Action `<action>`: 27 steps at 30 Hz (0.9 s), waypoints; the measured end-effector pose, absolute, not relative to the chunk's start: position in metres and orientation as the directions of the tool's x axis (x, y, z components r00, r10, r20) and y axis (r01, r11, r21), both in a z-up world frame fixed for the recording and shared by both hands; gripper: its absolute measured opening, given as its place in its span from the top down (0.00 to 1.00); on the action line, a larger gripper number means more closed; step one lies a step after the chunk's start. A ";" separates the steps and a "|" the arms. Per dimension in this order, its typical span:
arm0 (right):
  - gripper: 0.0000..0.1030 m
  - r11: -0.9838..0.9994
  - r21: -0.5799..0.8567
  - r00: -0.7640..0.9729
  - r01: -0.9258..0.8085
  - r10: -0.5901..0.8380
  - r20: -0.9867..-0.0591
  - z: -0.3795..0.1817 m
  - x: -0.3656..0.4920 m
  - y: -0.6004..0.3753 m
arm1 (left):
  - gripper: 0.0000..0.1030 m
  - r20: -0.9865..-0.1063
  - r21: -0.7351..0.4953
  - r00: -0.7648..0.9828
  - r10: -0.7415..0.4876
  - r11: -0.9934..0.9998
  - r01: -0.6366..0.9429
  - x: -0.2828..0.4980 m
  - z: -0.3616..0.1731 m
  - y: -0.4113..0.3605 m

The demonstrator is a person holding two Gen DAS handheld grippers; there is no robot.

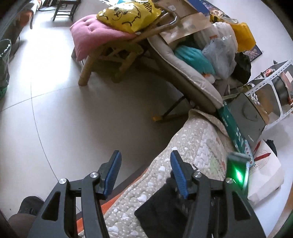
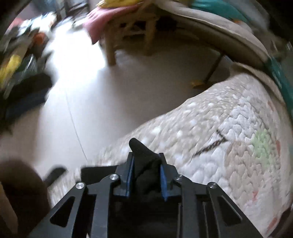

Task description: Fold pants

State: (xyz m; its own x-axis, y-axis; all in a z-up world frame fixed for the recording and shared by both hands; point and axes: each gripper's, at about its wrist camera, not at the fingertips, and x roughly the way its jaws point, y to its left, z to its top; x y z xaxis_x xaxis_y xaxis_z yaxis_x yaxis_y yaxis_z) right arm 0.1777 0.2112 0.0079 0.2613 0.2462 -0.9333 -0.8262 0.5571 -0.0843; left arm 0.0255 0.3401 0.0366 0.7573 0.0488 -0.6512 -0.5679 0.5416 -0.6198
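Observation:
The black pants (image 1: 157, 206) lie on the quilted bed cover (image 1: 197, 139) at the bed's near edge, partly hidden under my left gripper's right arm. My left gripper (image 1: 146, 173) is open and empty, held above the bed edge and the floor. In the blurred right wrist view my right gripper (image 2: 146, 174) is shut on a bunched fold of the black pants (image 2: 144, 155), which sticks up between the blue pads (image 2: 130, 175), above the quilted cover (image 2: 228, 137).
A wooden chair (image 1: 109, 56) with a pink cushion (image 1: 95, 34) and a yellow bag (image 1: 128, 14) stands on the tiled floor (image 1: 73, 109). A cluttered reclining seat (image 1: 185, 73) stands beyond the bed. A dark box (image 1: 247, 117) and a white paper bag (image 1: 265, 174) lie at the right.

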 end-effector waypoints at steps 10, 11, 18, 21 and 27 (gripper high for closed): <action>0.25 0.660 0.189 0.142 -0.727 0.414 -0.899 0.016 0.207 0.221 | 0.40 -0.638 -0.611 0.763 0.098 0.537 -0.581 0.021 0.040 0.341; 0.25 0.671 0.167 0.183 -0.722 0.419 -0.889 0.028 0.209 0.214 | 0.40 -0.639 -0.606 0.762 0.102 0.544 -0.580 0.021 0.041 0.340; 0.33 0.782 0.027 0.390 -0.623 0.340 -0.856 0.085 0.171 0.085 | 0.38 -0.685 -0.446 0.729 0.021 0.778 -0.441 0.060 0.048 0.287; 0.46 0.851 -0.027 0.442 -0.525 0.245 -0.863 0.078 0.139 0.012 | 0.38 -0.749 -0.383 0.657 -0.091 0.868 -0.317 0.089 0.036 0.250; 0.52 0.966 0.116 0.348 -0.231 0.194 -0.917 0.023 0.103 -0.086 | 0.38 -0.884 -0.180 0.467 -0.029 0.942 -0.283 0.104 0.005 0.221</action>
